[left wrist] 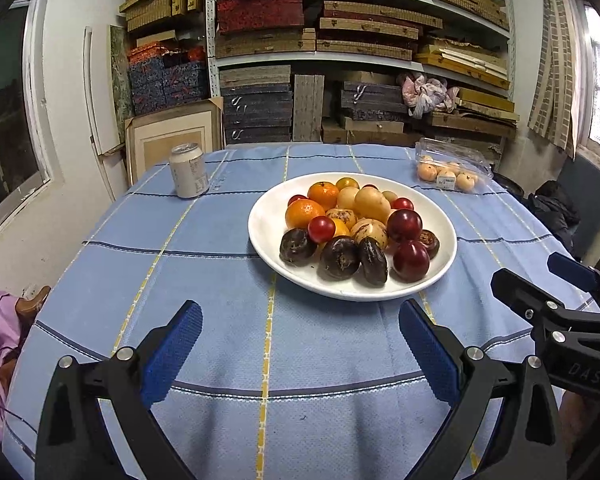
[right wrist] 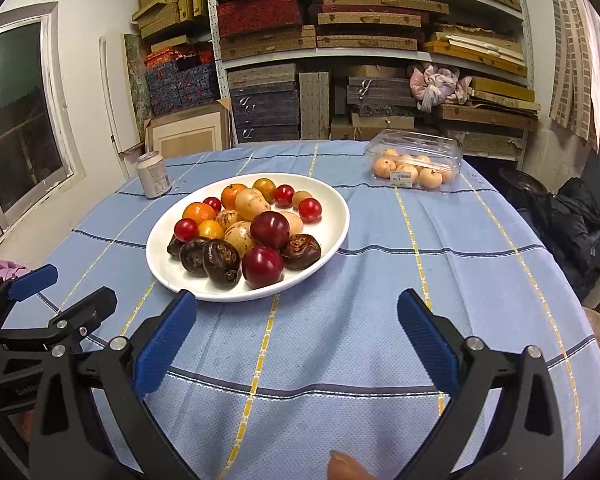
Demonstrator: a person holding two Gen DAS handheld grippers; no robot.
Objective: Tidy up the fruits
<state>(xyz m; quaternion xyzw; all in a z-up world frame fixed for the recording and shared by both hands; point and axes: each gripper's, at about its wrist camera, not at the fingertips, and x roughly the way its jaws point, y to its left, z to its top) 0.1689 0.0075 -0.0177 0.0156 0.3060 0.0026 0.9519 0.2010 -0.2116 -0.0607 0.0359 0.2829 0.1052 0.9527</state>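
From the left wrist camera, the left gripper [left wrist: 300,320] hovers low over the blue checked tablecloth [left wrist: 204,280], its blue-padded fingers spread wide with nothing between them. Just beyond the fingertips sits a white plate [left wrist: 264,236] heaped with fruit — oranges [left wrist: 303,213] at the back left, pale yellow fruits [left wrist: 371,203] in the middle, dark red plums [left wrist: 410,261] on the right and dark brown-purple fruits [left wrist: 339,257] along the near edge. A drinks can [left wrist: 188,176] stands upright at the far left of the table, well apart from the plate. A clear plastic clamshell box of peach-coloured fruits [left wrist: 450,174] lies at the far right. The right gripper [left wrist: 540,284] shows at the right edge, also spread open and empty.

From the right wrist camera, the right gripper [right wrist: 296,312] is wide open and holds nothing; the plate [right wrist: 332,220] lies ahead and to the left, its near rim just past the left fingertip. The clamshell box [right wrist: 416,164] is at the far right, the can [right wrist: 153,176] at the far left. The left gripper [right wrist: 68,284] shows at the left edge — open. Shelves stacked with flat boxes [right wrist: 340,40] fill the back wall.
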